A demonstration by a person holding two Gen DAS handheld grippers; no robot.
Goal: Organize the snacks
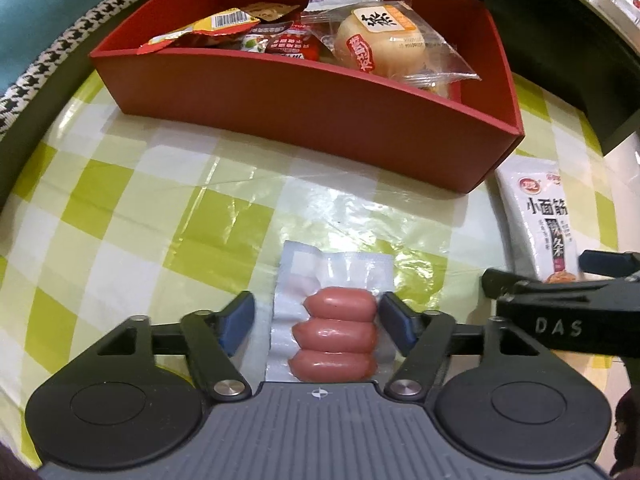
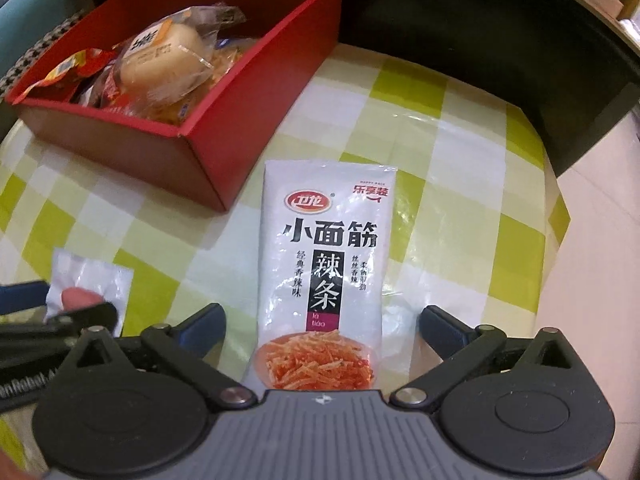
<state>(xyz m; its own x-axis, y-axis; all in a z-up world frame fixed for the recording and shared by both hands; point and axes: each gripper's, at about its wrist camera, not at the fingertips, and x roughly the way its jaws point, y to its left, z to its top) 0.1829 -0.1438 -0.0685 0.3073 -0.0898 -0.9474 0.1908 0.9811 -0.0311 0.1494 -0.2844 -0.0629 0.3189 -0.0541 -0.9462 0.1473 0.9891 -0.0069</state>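
A clear pack of three pink sausages (image 1: 334, 334) lies on the checked tablecloth between the fingers of my open left gripper (image 1: 316, 320); the right pad looks close to the pack's edge. A white spicy-strip packet (image 2: 324, 276) lies between the fingers of my open right gripper (image 2: 320, 332), touched by neither. It also shows in the left wrist view (image 1: 540, 216). A red box (image 1: 304, 108) behind holds several wrapped snacks, with a round bun (image 1: 380, 42) on top. The box also shows in the right wrist view (image 2: 208, 152).
The green and white checked tablecloth (image 1: 160, 208) covers a round table. The right gripper's fingers (image 1: 560, 304) reach in at the left view's right side. The sausage pack (image 2: 86, 292) shows at the right view's left. Dark furniture stands behind the table.
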